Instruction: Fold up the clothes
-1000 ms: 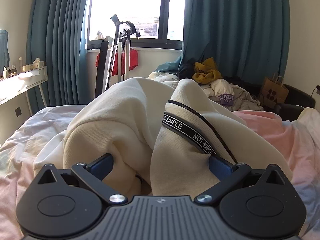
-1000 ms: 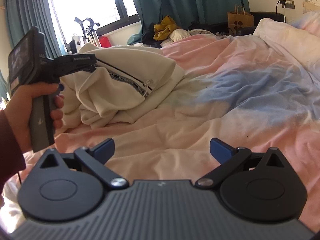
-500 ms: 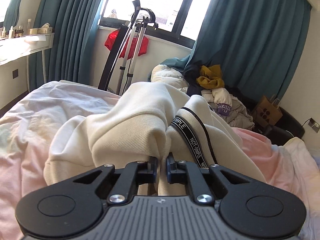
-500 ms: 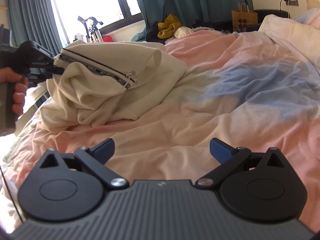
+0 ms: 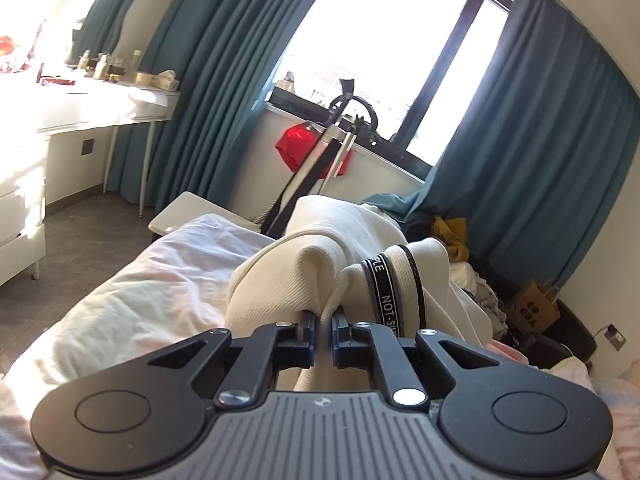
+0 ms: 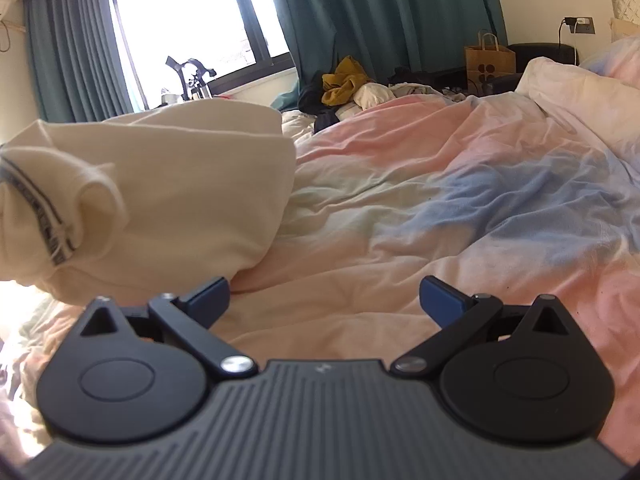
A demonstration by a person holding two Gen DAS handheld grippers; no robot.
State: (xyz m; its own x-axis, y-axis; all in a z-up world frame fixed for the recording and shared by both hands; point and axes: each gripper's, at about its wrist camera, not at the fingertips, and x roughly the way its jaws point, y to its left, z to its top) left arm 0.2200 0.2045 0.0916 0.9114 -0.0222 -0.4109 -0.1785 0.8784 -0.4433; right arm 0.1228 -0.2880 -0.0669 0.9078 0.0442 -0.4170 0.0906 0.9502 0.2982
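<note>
Sweater (image 5: 320,264): cream, with a black lettered band (image 5: 384,292), it lies bunched on the bed (image 5: 132,292), and we place everything else from it. To its left stands a white desk (image 5: 92,112) with small bottles on top. Behind it teal curtains (image 5: 216,72) frame a bright window (image 5: 384,40), and a folded metal stand (image 5: 320,160) leans there with something red behind. Our left gripper (image 5: 323,334) is clamped on a fold of the sweater's near edge; its jaws have just been closing, cloth pinched between the pads. To the sweater's right lie a heap of clothes (image 5: 456,236) and a paper bag (image 5: 534,310).

In the right wrist view the sweater (image 6: 180,200) is at the left, raised off the bed (image 6: 400,208), its left end blurred, so perhaps moving. Our right gripper (image 6: 324,300) sits just right of the sweater's lower edge, jaws spread wide with nothing between them.
</note>
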